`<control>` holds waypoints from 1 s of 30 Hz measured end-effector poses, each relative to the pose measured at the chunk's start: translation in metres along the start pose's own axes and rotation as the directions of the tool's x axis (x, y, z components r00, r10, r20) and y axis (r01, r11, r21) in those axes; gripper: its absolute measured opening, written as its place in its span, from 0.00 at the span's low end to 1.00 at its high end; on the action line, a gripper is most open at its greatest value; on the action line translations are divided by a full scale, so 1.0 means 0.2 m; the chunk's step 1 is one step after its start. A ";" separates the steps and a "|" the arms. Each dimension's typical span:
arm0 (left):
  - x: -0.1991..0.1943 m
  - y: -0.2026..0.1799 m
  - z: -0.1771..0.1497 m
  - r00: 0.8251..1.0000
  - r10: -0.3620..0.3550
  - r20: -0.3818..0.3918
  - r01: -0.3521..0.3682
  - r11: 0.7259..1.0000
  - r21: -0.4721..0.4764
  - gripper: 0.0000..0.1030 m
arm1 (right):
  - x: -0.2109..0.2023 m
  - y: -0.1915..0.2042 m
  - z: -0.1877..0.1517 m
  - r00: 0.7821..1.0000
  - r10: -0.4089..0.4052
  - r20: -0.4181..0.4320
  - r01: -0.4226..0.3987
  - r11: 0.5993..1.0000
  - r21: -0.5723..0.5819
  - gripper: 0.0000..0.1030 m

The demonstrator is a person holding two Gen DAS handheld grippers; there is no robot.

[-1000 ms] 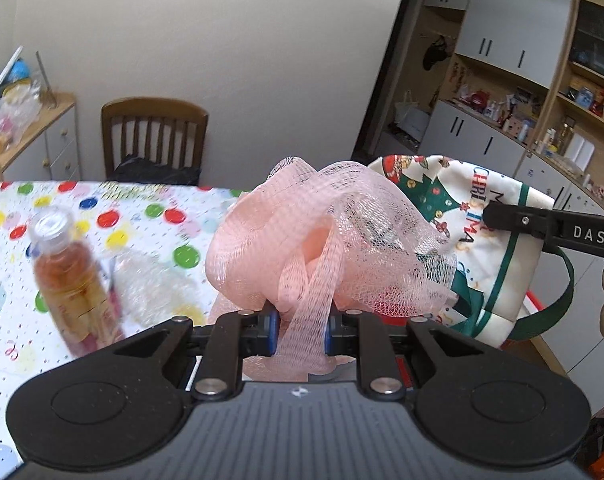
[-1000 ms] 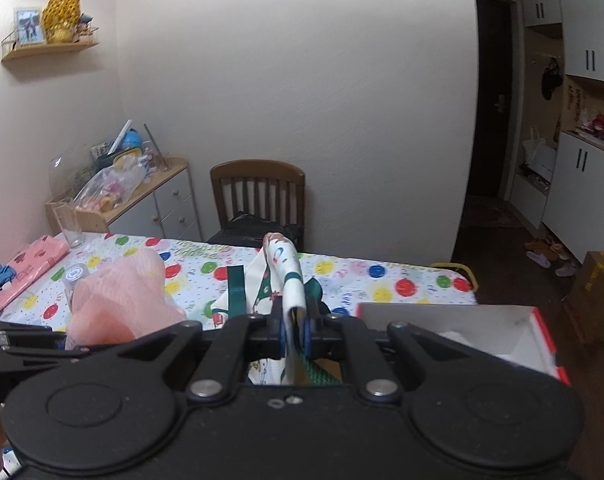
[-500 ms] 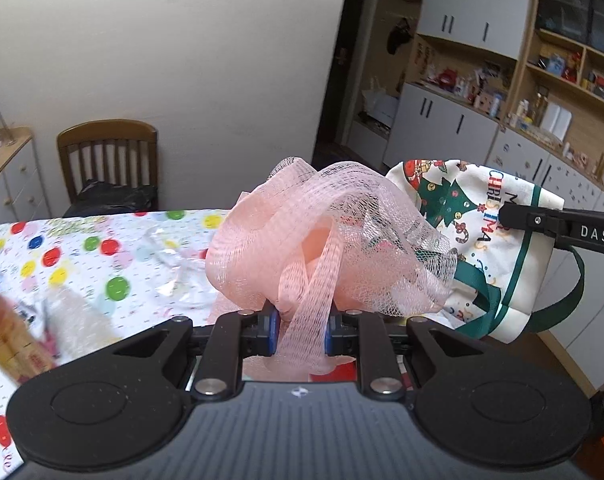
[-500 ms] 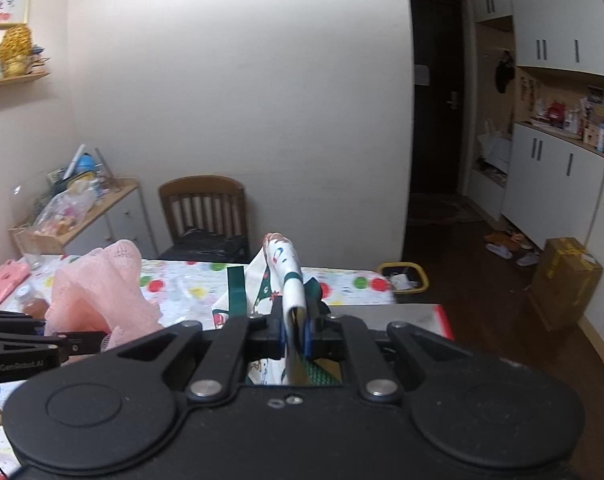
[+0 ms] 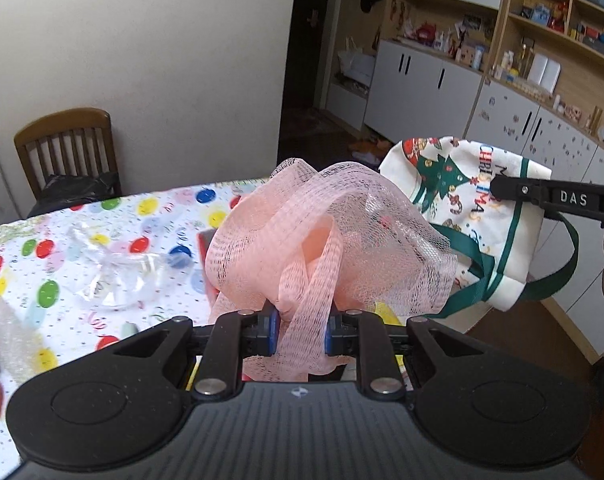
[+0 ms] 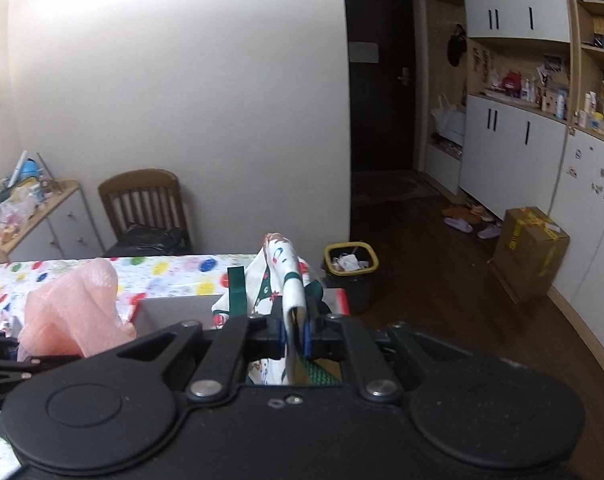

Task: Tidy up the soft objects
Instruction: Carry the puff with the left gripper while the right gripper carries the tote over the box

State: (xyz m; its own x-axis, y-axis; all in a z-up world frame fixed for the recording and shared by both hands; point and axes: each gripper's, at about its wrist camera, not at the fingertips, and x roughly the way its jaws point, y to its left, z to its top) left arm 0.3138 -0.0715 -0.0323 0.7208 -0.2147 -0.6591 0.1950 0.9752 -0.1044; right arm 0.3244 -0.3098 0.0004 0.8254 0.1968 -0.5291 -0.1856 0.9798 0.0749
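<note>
Above the near corner of the desk [image 5: 82,232] with its dotted cloth, the left tongs [image 5: 300,330] pinch a pink mesh bath sponge [image 5: 325,236], its netting bunched between the blue pads and billowing up and forward in loose, see-through folds. Just to its right, the right tongs [image 6: 293,332] are pressed together on the upper edge of a cream Christmas tote bag [image 5: 473,216], printed with a green tree and red lettering, its dark green straps hanging slack in a loop below. Both soft items hang in the air, beside each other and close enough that the sponge's netting overlaps the bag in the left wrist view; whether they touch cannot be told. Under them sits an open grey box with a red rim [image 6: 174,308], at the desk's edge. Beyond that edge the dark wood floor [image 6: 441,288] lies open toward a doorway, with a yellow-rimmed bin [image 6: 351,264] close by and a cardboard carton [image 6: 529,252] against the white cabinets. Crumpled clear plastic [image 5: 114,276] lies on the cloth to the left.
</note>
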 end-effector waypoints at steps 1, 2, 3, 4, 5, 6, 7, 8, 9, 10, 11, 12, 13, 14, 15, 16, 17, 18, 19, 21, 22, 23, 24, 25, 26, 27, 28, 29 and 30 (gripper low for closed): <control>0.03 -0.02 0.00 1.000 0.000 -0.008 0.000 1.000 0.002 0.19 | 0.03 -0.02 0.00 1.000 -0.003 0.000 0.003 1.000 0.001 0.07; 0.06 -0.03 0.00 1.000 0.001 -0.016 -0.001 1.000 0.006 0.19 | 0.05 -0.04 -0.01 1.000 -0.007 -0.006 0.007 1.000 0.005 0.07; 0.09 -0.04 0.00 1.000 0.003 -0.024 -0.002 1.000 0.010 0.19 | 0.08 -0.06 -0.01 1.000 -0.012 -0.015 0.013 1.000 0.008 0.07; 0.12 -0.05 0.01 0.999 0.006 -0.033 -0.006 1.000 0.015 0.19 | 0.11 -0.08 -0.02 1.000 -0.017 -0.024 0.017 1.000 0.012 0.07; 0.15 -0.06 0.01 0.999 0.009 -0.042 -0.008 1.000 0.019 0.19 | 0.13 -0.09 -0.02 0.999 -0.019 -0.029 0.019 1.000 0.014 0.07; 0.17 -0.07 0.00 0.999 0.012 -0.052 -0.011 1.000 0.022 0.19 | 0.16 -0.10 -0.03 0.999 -0.019 -0.034 0.020 1.000 0.016 0.07; 0.21 -0.08 0.00 0.998 0.015 -0.063 -0.014 1.000 0.024 0.19 | 0.18 -0.11 -0.03 0.999 -0.020 -0.041 0.021 1.000 0.018 0.07; 0.23 -0.09 0.00 0.997 0.020 -0.073 -0.018 1.000 0.025 0.19 | 0.21 -0.12 -0.04 0.999 -0.018 -0.048 0.019 1.000 0.019 0.07; 0.26 -0.09 -0.01 0.996 0.024 -0.085 -0.022 0.999 0.025 0.19 | 0.23 -0.12 -0.04 0.999 -0.013 -0.052 0.014 1.000 0.019 0.07; 0.29 -0.09 -0.01 0.995 0.026 -0.097 -0.024 0.999 0.024 0.19 | 0.24 -0.12 -0.04 0.998 -0.008 -0.057 0.009 1.000 0.015 0.07; 0.32 -0.10 -0.01 0.994 0.029 -0.107 -0.027 0.999 0.026 0.19 | 0.26 -0.12 -0.05 0.998 -0.003 -0.063 0.004 1.000 0.011 0.07; 0.35 -0.09 -0.01 0.992 0.033 -0.119 -0.030 0.999 0.029 0.19 | 0.28 -0.11 -0.06 0.998 0.001 -0.070 0.000 1.000 0.004 0.07; 0.38 -0.09 -0.02 0.991 0.038 -0.131 -0.034 0.999 0.031 0.19 | 0.30 -0.10 -0.06 0.997 0.005 -0.076 -0.005 1.000 -0.006 0.07; 0.40 -0.09 -0.02 0.989 0.042 -0.139 -0.037 0.999 0.033 0.19 | 0.32 -0.09 -0.07 0.996 0.008 -0.084 -0.009 1.000 -0.017 0.07; 0.42 -0.09 -0.02 0.988 0.046 -0.147 -0.041 0.999 0.035 0.19 | 0.34 -0.08 -0.08 0.996 0.008 -0.094 -0.011 1.000 -0.029 0.07; 0.44 -0.09 -0.03 0.987 0.048 -0.154 -0.043 0.998 0.037 0.19 | 0.37 -0.07 -0.09 0.995 0.008 -0.104 -0.012 0.999 -0.041 0.07; 0.45 -0.09 -0.03 0.986 0.049 -0.159 -0.043 0.998 0.041 0.19 | 0.39 -0.06 -0.09 0.994 0.006 -0.111 -0.012 0.999 -0.050 0.07; 0.46 -0.09 -0.03 0.985 0.051 -0.163 -0.044 0.998 0.047 0.19 | 0.40 -0.05 -0.10 0.993 0.005 -0.115 -0.012 0.998 -0.062 0.07; 0.47 -0.10 -0.03 0.984 0.054 -0.167 -0.046 0.998 0.053 0.19 | 0.42 -0.04 -0.10 0.993 0.006 -0.117 -0.015 0.997 -0.076 0.07; 0.49 -0.11 -0.04 0.982 0.057 -0.177 -0.047 0.997 0.060 0.19 | 0.44 -0.01 -0.11 0.993 0.013 -0.117 -0.025 0.994 -0.103 0.07; 0.50 -0.12 -0.04 0.982 0.059 -0.182 -0.048 0.997 0.062 0.19 | 0.45 0.01 -0.12 0.993 0.018 -0.119 -0.032 0.992 -0.120 0.07; 0.51 -0.12 -0.04 0.980 0.062 -0.187 -0.050 0.997 0.064 0.19 | 0.45 0.02 -0.13 0.992 0.020 -0.121 -0.037 0.990 -0.139 0.07; 0.52 -0.13 -0.04 0.979 0.064 -0.193 -0.052 0.996 0.066 0.19 | 0.46 0.04 -0.14 0.992 0.021 -0.126 -0.040 0.987 -0.155 0.07; 0.53 -0.13 -0.04 0.978 0.065 -0.198 -0.053 0.996 0.067 0.19 | 0.46 0.05 -0.14 0.991 0.025 -0.133 -0.047 0.985 -0.167 0.07; 0.54 -0.13 -0.05 0.977 0.066 -0.203 -0.053 0.996 0.068 0.19 | 0.47 0.06 -0.15 0.990 0.030 -0.138 -0.054 0.983 -0.177 0.07; 0.54 -0.13 -0.05 0.976 0.065 -0.208 -0.052 0.996 0.070 0.19 | 0.47 0.07 -0.17 0.989 0.032 -0.146 -0.059 0.981 -0.185 0.07; 0.55 -0.13 -0.05 0.975 0.064 -0.213 -0.050 0.996 0.072 0.19 | 0.48 0.08 -0.18 0.987 0.035 -0.156 -0.064 0.980 -0.191 0.07; 0.56 -0.13 -0.06 0.974 0.065 -0.218 -0.050 0.996 0.074 0.19 | 0.48 0.08 -0.19 0.985 0.037 -0.166 -0.069 0.979 -0.193 0.07; 0.57 -0.13 -0.06 0.973 0.064 -0.223 -0.049 0.996 0.074 0.19 | 0.49 0.09 -0.20 0.984 0.038 -0.176 -0.073 0.978 -0.194 0.07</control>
State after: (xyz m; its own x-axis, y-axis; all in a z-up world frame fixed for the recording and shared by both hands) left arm 0.3825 -0.1212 -0.1130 0.5650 -0.1343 -0.8141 0.2081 0.9780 -0.0168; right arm 0.3805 -0.2752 -0.0835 0.7109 0.2245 -0.6664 -0.3447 0.9373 -0.0520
